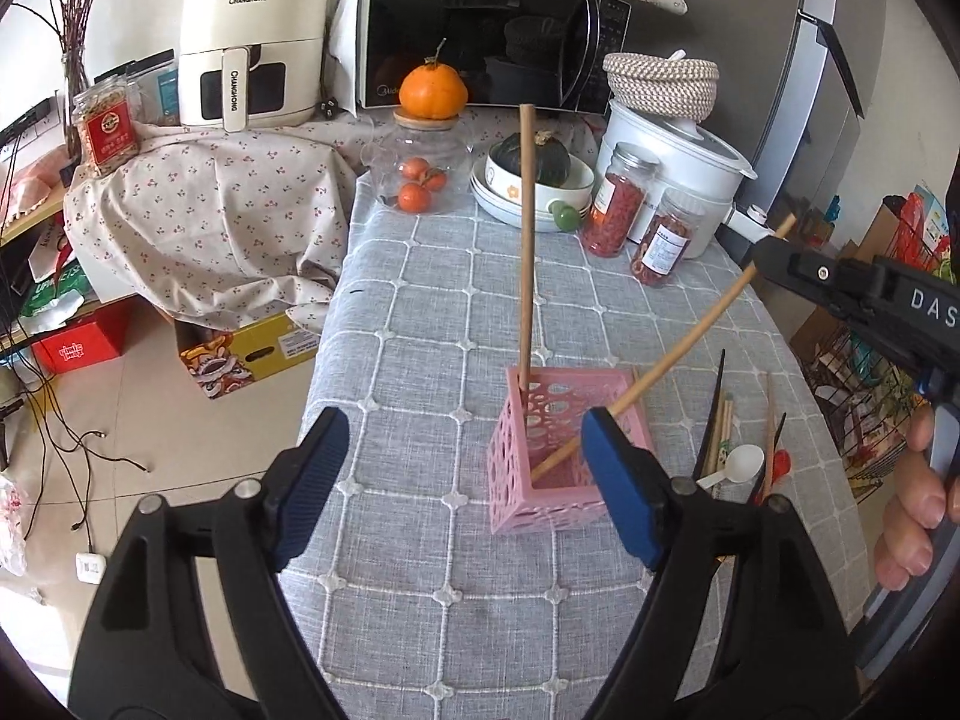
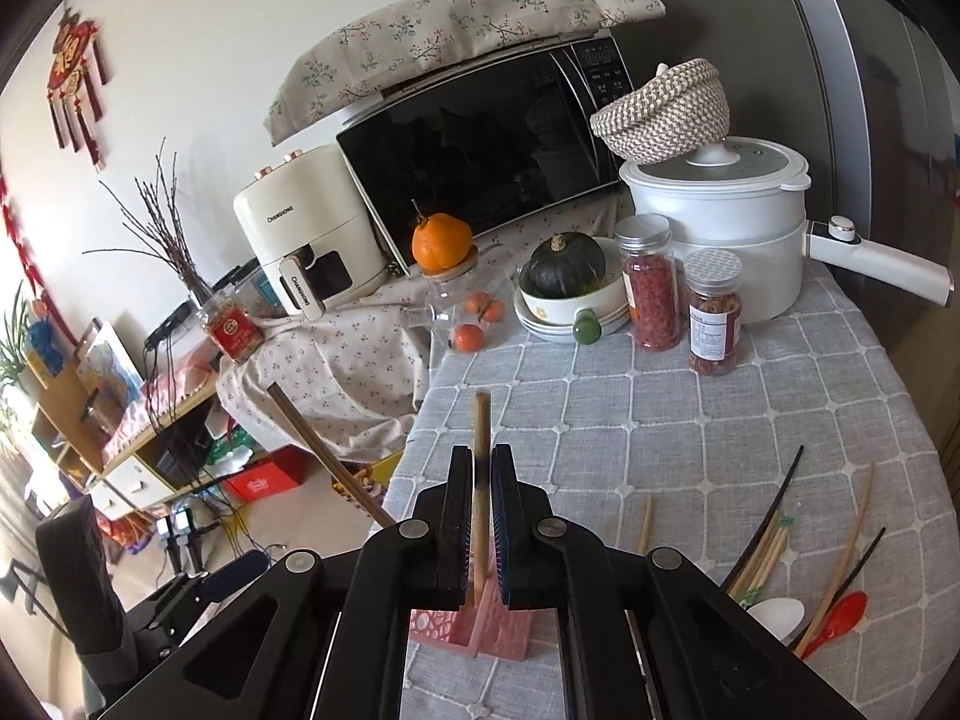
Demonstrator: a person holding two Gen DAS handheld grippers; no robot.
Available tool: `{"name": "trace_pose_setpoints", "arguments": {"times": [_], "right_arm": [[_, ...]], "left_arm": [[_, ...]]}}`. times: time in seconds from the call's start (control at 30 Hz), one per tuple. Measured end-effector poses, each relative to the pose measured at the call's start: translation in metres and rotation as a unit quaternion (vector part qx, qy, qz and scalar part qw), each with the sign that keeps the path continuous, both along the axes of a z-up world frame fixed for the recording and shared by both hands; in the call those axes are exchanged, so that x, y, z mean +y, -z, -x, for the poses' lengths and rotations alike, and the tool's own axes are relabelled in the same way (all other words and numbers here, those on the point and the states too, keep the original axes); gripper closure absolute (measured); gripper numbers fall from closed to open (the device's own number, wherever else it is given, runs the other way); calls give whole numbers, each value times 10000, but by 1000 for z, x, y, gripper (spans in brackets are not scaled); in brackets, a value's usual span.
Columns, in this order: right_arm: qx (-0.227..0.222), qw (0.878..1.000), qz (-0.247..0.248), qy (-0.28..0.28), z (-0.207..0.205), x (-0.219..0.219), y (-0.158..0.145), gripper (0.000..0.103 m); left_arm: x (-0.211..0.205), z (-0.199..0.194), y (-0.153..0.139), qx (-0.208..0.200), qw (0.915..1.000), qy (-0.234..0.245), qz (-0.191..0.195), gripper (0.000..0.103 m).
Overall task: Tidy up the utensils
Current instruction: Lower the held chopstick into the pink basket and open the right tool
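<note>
The left gripper (image 1: 465,480) hovers released beside the pink holder (image 1: 564,450) on the desk (image 1: 420,312). One chopstick (image 1: 527,240) stands inside; the right gripper (image 2: 480,516) pinches a second chopstick (image 1: 660,366), tip already in. Releasing it this slanted could tip the light holder.

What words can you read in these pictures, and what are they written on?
"CHANGHONG": air fryer, on its top and again on its handle.
"DAS": right gripper, cut off by the picture's edge.
"Midea": microwave, faint, only just readable.
Too small or blurred: the jar labels, the red-label jar, the red box, the microwave's buttons.
</note>
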State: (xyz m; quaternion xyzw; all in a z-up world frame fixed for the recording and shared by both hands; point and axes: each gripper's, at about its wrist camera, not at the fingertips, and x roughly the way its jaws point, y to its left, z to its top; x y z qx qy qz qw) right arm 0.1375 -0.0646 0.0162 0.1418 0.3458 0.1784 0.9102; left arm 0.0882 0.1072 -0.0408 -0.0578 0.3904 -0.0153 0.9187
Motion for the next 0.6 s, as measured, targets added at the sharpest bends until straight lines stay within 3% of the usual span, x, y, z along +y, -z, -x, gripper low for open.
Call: {"name": "trace_pose_setpoints", "arguments": {"times": [0.07, 0.2, 0.6], "right_arm": [[-44, 10000, -34, 16, 1, -2, -3, 87], [-286, 9994, -180, 106, 8, -11, -15, 55], [-432, 9987, -43, 283, 23, -33, -29, 36]], "left_arm": [[-3, 1, -1, 8, 10000, -9, -45, 22], [-9, 5, -4, -51, 9999, -31, -102, 19], [-21, 12, -10, -80, 9996, -106, -260, 11]]}}
